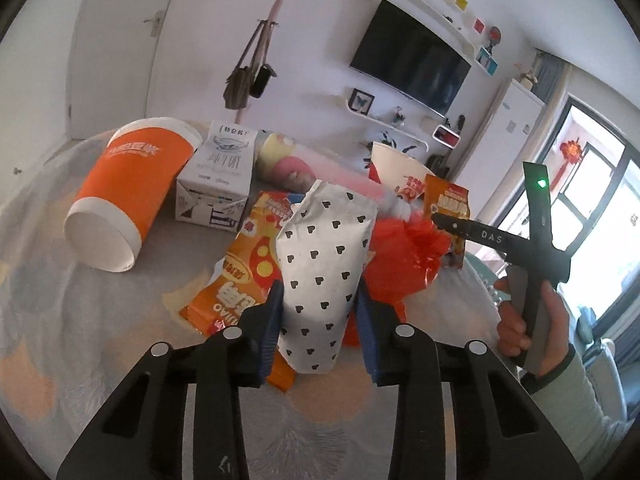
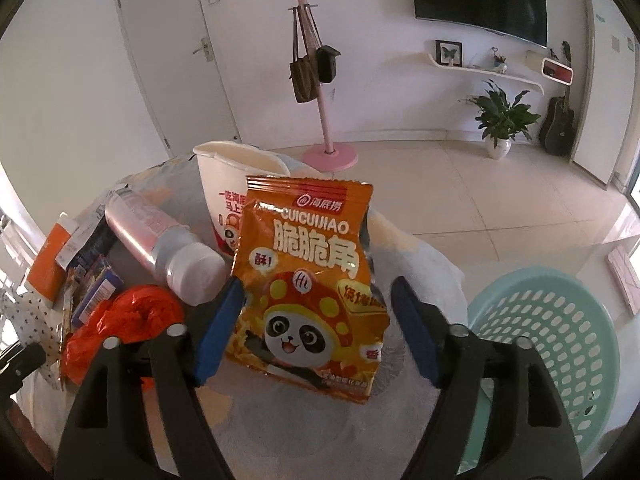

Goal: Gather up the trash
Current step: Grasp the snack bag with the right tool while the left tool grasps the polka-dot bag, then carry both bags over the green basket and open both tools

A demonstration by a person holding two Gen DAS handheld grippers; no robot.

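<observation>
The silver pouch [image 1: 324,276] stands between the left gripper [image 1: 320,312] jaws, which are narrowed onto its sides, long axis running away from them. The snack bag [image 2: 308,288] stands between the half-open right gripper [image 2: 320,320] jaws, touched on one side only, not yet gripped. The basket [image 2: 560,344] lies right of them.

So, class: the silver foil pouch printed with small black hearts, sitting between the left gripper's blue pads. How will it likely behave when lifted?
The silver foil pouch with black hearts looks creased and flat, so it is probably light and near empty. Being thin film, it would likely flop or bend above the left gripper. Its shiny surface may slip between the pads unless pinched firmly.
</observation>
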